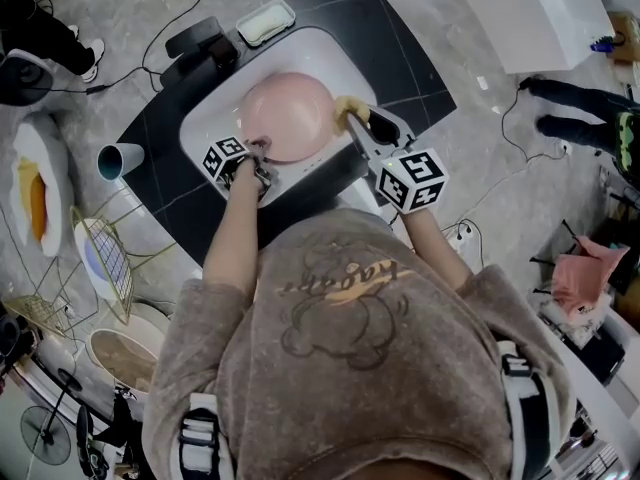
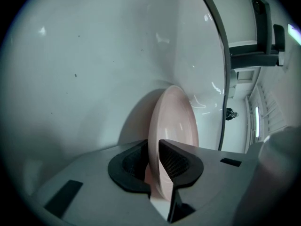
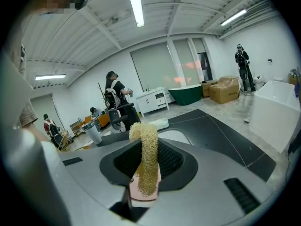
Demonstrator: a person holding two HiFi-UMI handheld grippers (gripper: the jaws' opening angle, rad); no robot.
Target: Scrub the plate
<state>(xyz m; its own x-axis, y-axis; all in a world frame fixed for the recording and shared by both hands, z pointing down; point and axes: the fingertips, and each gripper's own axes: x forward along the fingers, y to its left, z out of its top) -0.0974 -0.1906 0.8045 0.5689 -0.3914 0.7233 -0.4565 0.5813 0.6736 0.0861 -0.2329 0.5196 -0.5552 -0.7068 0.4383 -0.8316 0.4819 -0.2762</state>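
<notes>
Brown sweater (image 1: 350,338) nearest, left gripper (image 2: 154,163) jaws clamped on pink plate (image 2: 175,121) rim in white sink (image 1: 205,118), right gripper (image 3: 148,168) jaws pinching yellow scrubber (image 3: 149,142) beside plate.

The plate (image 1: 285,116) is pink. The sink (image 1: 200,130) is white. The desk (image 1: 400,58) is black. The scrubber (image 3: 148,154) is yellow. The person's fuzzy top (image 1: 350,368) is brown, with a bear picture on it.

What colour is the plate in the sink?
Pale pink; the plate shows best in the head view.
</notes>
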